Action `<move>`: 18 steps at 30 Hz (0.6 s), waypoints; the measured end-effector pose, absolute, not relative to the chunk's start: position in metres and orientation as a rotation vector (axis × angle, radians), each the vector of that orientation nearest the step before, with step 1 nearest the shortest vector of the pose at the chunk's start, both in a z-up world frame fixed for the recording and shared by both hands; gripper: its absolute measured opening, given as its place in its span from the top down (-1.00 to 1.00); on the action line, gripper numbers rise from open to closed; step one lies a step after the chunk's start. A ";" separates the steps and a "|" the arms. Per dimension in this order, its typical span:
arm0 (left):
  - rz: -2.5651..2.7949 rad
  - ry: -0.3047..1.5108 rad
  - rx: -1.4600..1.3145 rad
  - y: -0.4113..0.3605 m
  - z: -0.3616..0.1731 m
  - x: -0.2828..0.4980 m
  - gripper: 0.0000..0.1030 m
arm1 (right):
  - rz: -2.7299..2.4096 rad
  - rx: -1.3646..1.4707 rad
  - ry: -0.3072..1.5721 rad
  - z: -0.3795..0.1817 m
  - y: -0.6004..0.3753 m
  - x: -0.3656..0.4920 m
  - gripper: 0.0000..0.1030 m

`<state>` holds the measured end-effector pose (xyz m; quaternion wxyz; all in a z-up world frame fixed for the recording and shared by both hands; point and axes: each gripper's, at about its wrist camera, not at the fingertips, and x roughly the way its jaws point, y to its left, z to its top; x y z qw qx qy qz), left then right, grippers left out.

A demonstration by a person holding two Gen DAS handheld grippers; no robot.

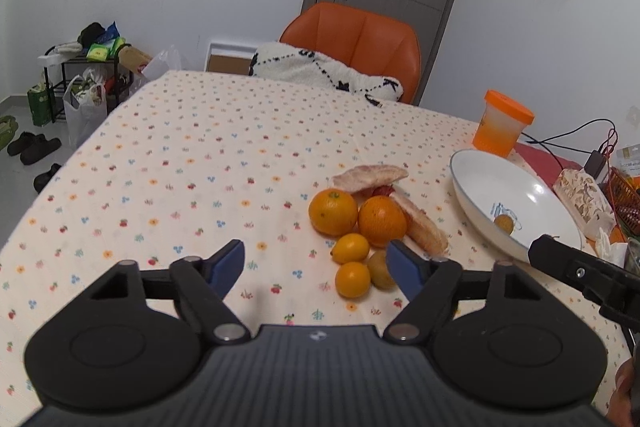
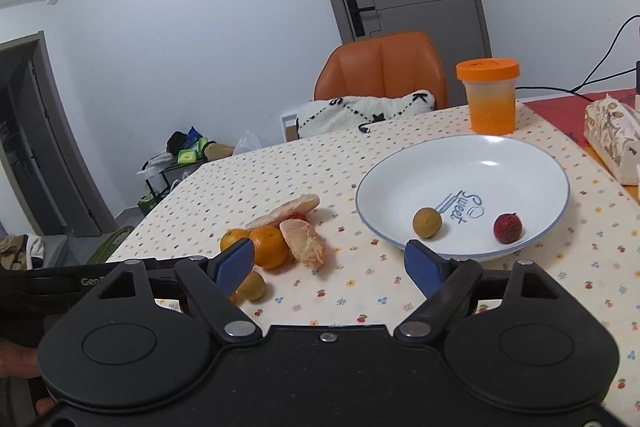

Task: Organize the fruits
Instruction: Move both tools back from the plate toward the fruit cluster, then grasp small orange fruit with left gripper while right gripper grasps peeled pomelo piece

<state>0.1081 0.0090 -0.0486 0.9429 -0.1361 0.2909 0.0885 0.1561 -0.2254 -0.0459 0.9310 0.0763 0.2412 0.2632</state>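
Both grippers are spread wide and hold nothing: the left gripper (image 1: 316, 261) hovers over the flower-print tablecloth (image 1: 180, 155) just left of the fruit pile, the right gripper (image 2: 330, 265) between the pile and the plate (image 2: 520, 155). The pile — two dimpled oranges (image 1: 333, 211), two small smooth citrus fruits (image 1: 351, 247), a dull round brown fruit (image 1: 380, 269) — lies beside pale, fibrous pomelo segments (image 2: 306, 243), whose long axes run diagonally. The glossy white plate (blue-rimmed) holds a brown fruit (image 2: 427, 223); only the right wrist view shows the bumpy red fruit (image 2: 507, 228) there.
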 end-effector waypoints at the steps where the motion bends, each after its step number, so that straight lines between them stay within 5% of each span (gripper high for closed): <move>1: 0.179 0.596 -0.279 0.009 -0.050 0.109 -0.41 | 0.540 0.156 0.498 -0.047 -0.224 0.157 -0.58; 18: 0.135 0.655 -0.276 0.004 -0.075 0.124 -0.14 | 0.572 0.131 0.548 -0.061 -0.203 0.166 -0.58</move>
